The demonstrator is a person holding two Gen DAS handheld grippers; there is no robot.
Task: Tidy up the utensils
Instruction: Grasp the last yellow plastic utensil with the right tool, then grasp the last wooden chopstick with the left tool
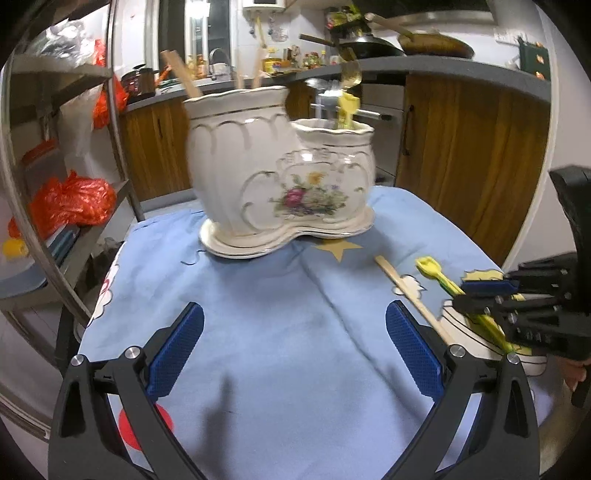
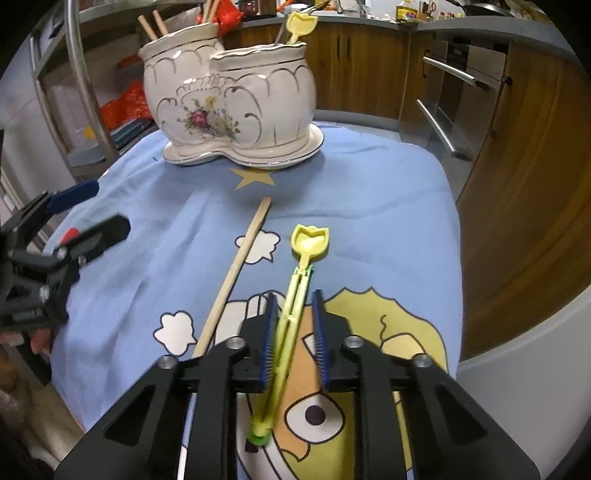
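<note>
A white floral ceramic utensil holder (image 1: 280, 166) (image 2: 229, 110) stands at the far end of the blue cloth. Wooden chopsticks (image 2: 153, 24) stick out of its taller compartment. A yellow spoon (image 2: 301, 24) and metal cutlery sit in the lower one. A second yellow plastic spoon (image 2: 309, 243) (image 1: 428, 266) lies on the cloth, bowl toward the holder. My right gripper (image 2: 295, 295) (image 1: 465, 293) is shut on its handle. One wooden chopstick (image 2: 236, 273) (image 1: 406, 291) lies just left of it. My left gripper (image 1: 294, 310) (image 2: 105, 206) hangs open over bare cloth, holding nothing.
The blue cartoon cloth (image 2: 369, 206) covers a small table whose edges fall away left and right. A metal rack (image 1: 92, 229) with orange bags stands to the left. Wooden cabinets (image 1: 461, 155) and a cluttered counter lie behind the holder.
</note>
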